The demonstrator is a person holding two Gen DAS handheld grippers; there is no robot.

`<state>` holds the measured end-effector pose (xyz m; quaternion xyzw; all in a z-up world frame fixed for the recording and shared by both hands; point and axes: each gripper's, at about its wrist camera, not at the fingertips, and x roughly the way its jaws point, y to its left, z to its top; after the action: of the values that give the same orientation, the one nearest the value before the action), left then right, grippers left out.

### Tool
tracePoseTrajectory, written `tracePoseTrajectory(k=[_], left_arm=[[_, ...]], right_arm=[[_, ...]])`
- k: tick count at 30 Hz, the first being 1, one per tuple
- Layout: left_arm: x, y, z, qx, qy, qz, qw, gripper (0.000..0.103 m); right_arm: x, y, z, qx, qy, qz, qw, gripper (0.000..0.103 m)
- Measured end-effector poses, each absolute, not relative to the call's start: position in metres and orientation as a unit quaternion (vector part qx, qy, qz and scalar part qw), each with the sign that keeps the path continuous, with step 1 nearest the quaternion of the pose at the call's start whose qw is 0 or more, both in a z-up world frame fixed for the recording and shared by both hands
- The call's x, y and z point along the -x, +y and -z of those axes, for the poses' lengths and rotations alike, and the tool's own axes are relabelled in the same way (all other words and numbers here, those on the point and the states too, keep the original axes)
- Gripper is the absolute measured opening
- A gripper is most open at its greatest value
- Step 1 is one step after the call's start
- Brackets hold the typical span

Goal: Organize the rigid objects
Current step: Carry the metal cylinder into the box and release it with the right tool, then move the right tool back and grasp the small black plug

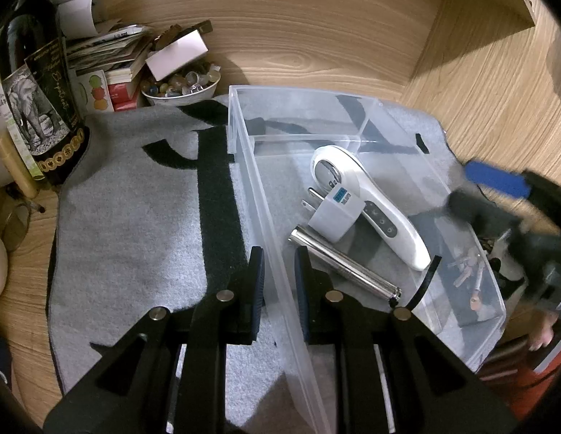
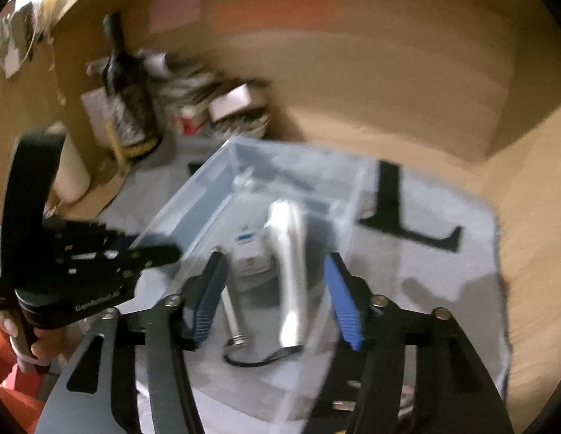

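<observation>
Three rigid items already lie inside the clear bin [image 1: 244, 152]: one white handheld device [image 1: 367, 202], one plug adapter [image 1: 332, 217] touching it, and one metal flashlight [image 1: 345, 267] beside them. One bunch of keys [image 1: 468, 271] sits just outside the bin's wall. The left gripper [image 1: 278, 271] straddles the bin's near wall, fingers narrowly parted, seemingly steadying it. The right gripper [image 2: 276, 296] hangs wide and empty above the bin; likely next it fetches the keys.
</observation>
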<state>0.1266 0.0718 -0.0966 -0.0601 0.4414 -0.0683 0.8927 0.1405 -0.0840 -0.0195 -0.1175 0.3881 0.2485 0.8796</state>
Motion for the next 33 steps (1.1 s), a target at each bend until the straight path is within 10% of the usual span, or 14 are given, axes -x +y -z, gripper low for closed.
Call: tracePoseTrajectory(k=[9, 22, 33], left_arm=[[-0.126, 0.072, 0.097, 0.059, 0.441, 0.067, 0.893, 0.016], [-0.127, 0.072, 0.099, 0.059, 0.446, 0.065, 0.891, 0.016], [-0.13, 0.072, 0.1, 0.06, 0.448, 0.062, 0.89, 0.016]], right_arm=[[-0.152, -0.144, -0.003, 0.094, 0.352, -0.144, 0.92, 0.076], [-0.178, -0.198, 0.073, 0.087, 0.458, -0.071, 0.882, 0.075], [-0.179, -0.204, 0.093, 0.087, 0.48, -0.079, 0.869, 0.025]])
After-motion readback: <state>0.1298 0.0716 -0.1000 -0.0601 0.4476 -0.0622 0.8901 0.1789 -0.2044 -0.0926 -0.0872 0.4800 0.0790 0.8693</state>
